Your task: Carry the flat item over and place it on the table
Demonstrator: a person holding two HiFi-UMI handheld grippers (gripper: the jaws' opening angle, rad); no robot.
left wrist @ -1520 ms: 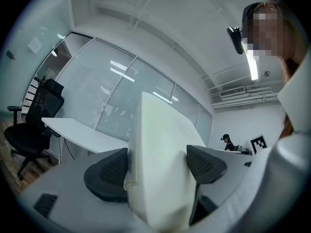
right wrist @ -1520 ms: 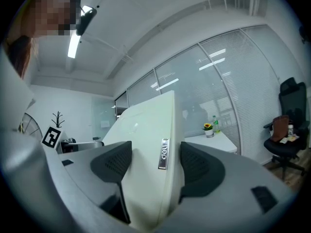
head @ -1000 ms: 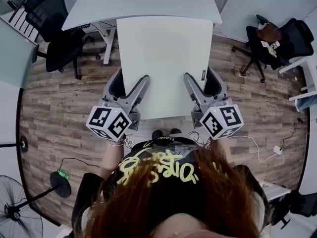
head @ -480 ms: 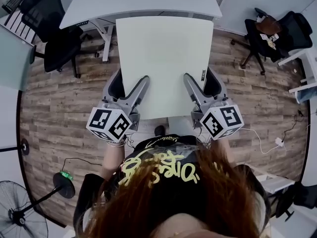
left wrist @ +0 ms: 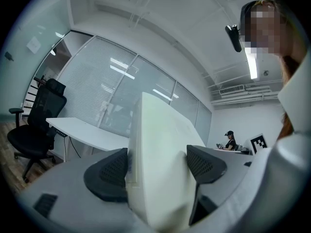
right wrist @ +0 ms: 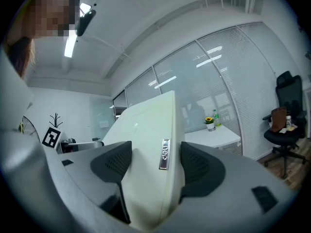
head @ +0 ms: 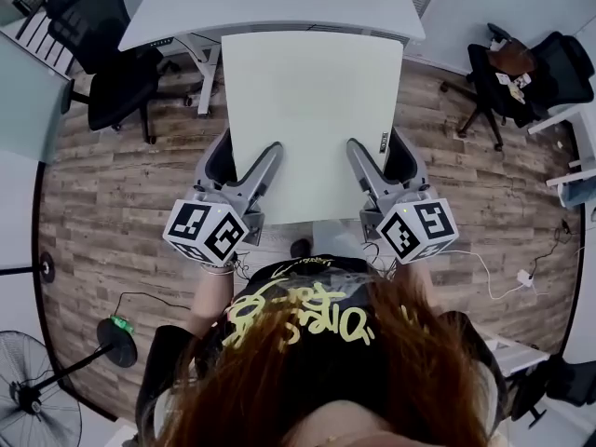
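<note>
A large flat pale-green board (head: 312, 110) is held level above the wooden floor, its far edge close to a white desk (head: 270, 3). My left gripper (head: 244, 168) is shut on the board's near left edge, and my right gripper (head: 370, 166) is shut on its near right edge. In the left gripper view the board (left wrist: 160, 159) fills the gap between the black pads (left wrist: 109, 174). From the right gripper view the board's edge (right wrist: 155, 174), with a small metal label, sits clamped between the pads (right wrist: 201, 171).
Black office chairs stand at the left (head: 116, 73) and right (head: 531, 73) of the desk. A fan (head: 37, 408) and a black floor stand (head: 116, 354) sit at lower left, with cables (head: 503, 287) on the floor at right. White tables line the room's edges.
The board and both grippers keep their places in view. The surroundings drift slightly, so the desk's edge sits a little lower over the board's far edge than a second ago.
</note>
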